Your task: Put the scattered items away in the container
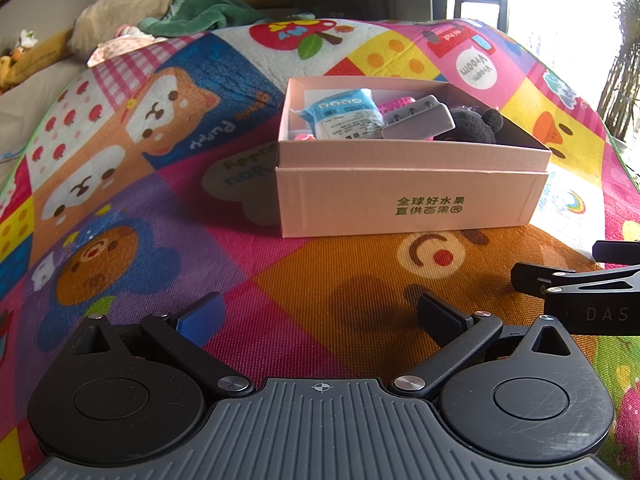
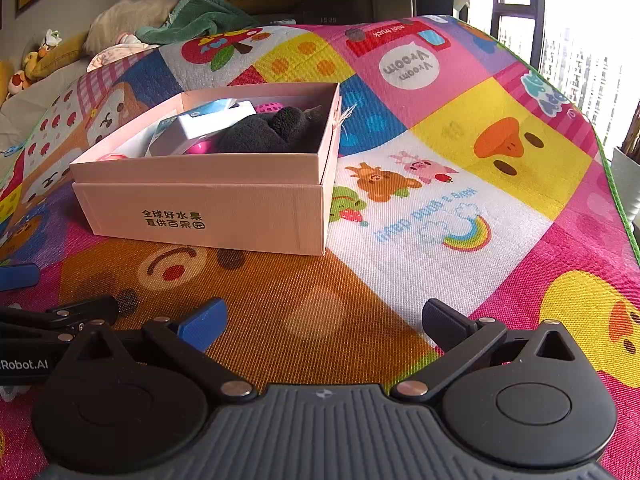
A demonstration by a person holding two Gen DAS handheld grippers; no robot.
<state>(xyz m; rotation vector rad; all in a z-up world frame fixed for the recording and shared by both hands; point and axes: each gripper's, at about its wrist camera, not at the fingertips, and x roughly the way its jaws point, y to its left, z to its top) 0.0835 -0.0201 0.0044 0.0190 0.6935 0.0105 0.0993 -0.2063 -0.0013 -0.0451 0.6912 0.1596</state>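
A pale pink cardboard box [image 1: 408, 200] [image 2: 208, 208] stands on the colourful play mat, green print on its front. Inside lie a blue packet [image 1: 344, 114], a grey block-shaped item [image 1: 420, 120] [image 2: 212, 122], a pink ball [image 1: 396, 104] [image 2: 266, 107] and a black plush toy [image 1: 476, 124] [image 2: 272, 130]. My left gripper [image 1: 320, 316] hovers open over the mat in front of the box, nothing between its fingers. My right gripper [image 2: 324, 320] is open and empty too, in front of the box's right corner.
The play mat [image 2: 460, 160] covers a raised surface that falls away at the right edge by a bright window. Behind it lie a green towel [image 1: 200, 12], pillows and soft toys. The other gripper's black fingers [image 1: 576, 280] [image 2: 60, 316] show at each view's side.
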